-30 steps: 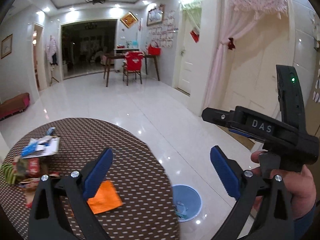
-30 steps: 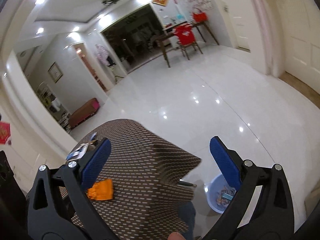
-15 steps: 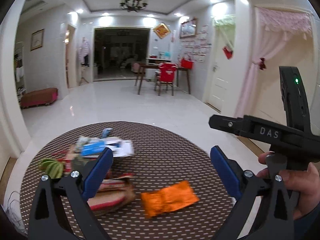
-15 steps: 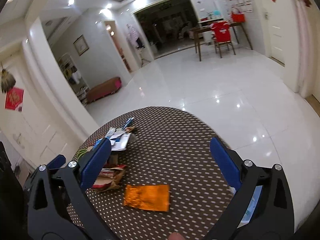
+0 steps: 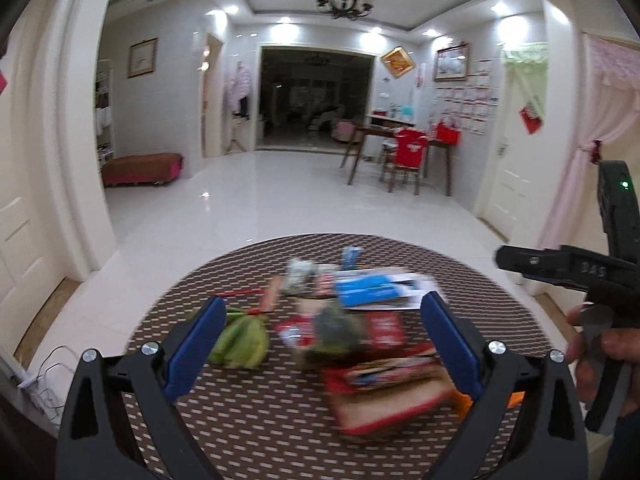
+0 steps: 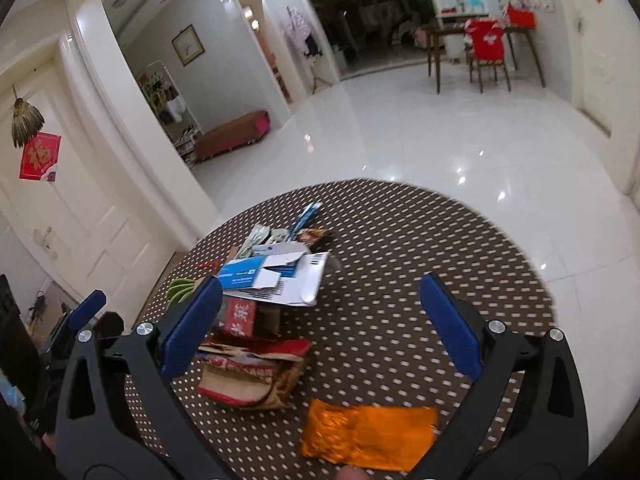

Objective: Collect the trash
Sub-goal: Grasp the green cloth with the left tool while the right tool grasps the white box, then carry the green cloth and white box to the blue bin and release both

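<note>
A round table [image 6: 420, 240] with a dotted brown cloth sits under both grippers. A pile of trash [image 6: 264, 280] lies on it, ahead of the left gripper [image 5: 320, 348] and ahead-left of the right gripper [image 6: 320, 324]. Both grippers have their blue fingers spread wide and hold nothing. An orange wrapper [image 6: 368, 434] lies flat just below the right gripper, between its fingers (the left view is blurry). Something green [image 5: 242, 340] sits by the left gripper's left finger.

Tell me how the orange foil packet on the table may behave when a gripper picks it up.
The orange foil packet lies flat and creased, so it is probably light and floppy. Its shiny surface may slide on the table or between the pads.
</note>
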`<state>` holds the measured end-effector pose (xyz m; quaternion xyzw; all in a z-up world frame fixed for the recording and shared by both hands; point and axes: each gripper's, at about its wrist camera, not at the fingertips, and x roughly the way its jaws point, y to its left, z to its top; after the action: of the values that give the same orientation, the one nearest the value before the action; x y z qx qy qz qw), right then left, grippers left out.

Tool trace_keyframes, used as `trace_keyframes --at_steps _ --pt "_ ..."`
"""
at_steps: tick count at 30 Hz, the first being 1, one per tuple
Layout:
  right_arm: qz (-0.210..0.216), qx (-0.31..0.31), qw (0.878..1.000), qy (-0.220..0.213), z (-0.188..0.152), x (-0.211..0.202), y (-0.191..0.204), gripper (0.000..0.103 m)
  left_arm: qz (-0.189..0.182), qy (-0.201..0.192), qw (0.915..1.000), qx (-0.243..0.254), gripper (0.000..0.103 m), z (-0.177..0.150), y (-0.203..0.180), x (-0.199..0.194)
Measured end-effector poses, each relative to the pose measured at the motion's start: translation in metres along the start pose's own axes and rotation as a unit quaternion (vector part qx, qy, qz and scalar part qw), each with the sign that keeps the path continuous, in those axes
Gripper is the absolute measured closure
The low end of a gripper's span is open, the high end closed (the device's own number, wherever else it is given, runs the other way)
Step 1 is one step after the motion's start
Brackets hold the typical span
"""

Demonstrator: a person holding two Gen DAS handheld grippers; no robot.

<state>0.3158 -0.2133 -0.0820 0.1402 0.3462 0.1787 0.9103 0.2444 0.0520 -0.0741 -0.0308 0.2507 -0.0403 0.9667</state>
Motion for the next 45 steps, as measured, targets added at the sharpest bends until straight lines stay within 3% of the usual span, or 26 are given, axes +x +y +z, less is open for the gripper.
trace_keyframes --at_steps 8,17,18,19,20,21,22,23,24,26,30,45 --pt "0.049 0.063 0.994 0.071 0.003 0.071 -0.008 0.006 0.048 0.062 0.9967 -0.019 0.007 -0.015 0.072 0.053" --pt "0.087 0.115 0.981 0.13 0.006 0.131 -0.002 0.007 0.053 0.131 0.9896 0.024 0.007 -0.025 0.086 0.113" --pt "0.092 0.117 0.98 0.133 0.007 0.135 -0.002 0.01 0.054 0.148 0.9872 0.027 0.007 -0.026 0.087 0.122" --pt "0.098 0.117 0.979 0.137 0.006 0.138 -0.001 0.029 0.048 0.16 0.9856 0.025 0.007 -0.028 0.085 0.128" --pt "0.102 0.118 0.978 0.141 0.005 0.14 0.0 0.044 0.03 0.169 0.985 0.018 0.011 -0.028 0.087 0.132" --pt "0.116 0.125 0.975 0.143 0.005 0.14 -0.001 0.057 0.012 0.167 0.9858 0.007 0.021 -0.028 0.089 0.133" --pt "0.134 0.13 0.972 0.141 0.005 0.139 -0.001 0.062 0.004 0.17 0.9855 0.002 0.054 -0.029 0.089 0.134" --pt "0.138 0.128 0.973 0.137 0.005 0.137 0.0 0.067 -0.003 0.176 0.9843 -0.004 0.066 -0.029 0.09 0.136" --pt "0.14 0.124 0.974 0.13 0.006 0.133 0.002 0.071 -0.011 0.178 0.9838 -0.013 0.07 -0.03 0.092 0.137" --pt "0.153 0.122 0.973 0.119 0.007 0.123 0.002 0.081 -0.018 0.172 0.9847 -0.021 0.082 -0.032 0.093 0.132" --pt "0.162 0.106 0.977 0.089 0.011 0.095 0.003 0.092 -0.014 0.152 0.9875 -0.039 0.086 -0.036 0.094 0.116" --pt "0.162 0.074 0.984 0.012 -0.004 -0.009 -0.016 0.093 -0.01 0.044 0.998 -0.045 0.087 -0.015 0.049 0.019"
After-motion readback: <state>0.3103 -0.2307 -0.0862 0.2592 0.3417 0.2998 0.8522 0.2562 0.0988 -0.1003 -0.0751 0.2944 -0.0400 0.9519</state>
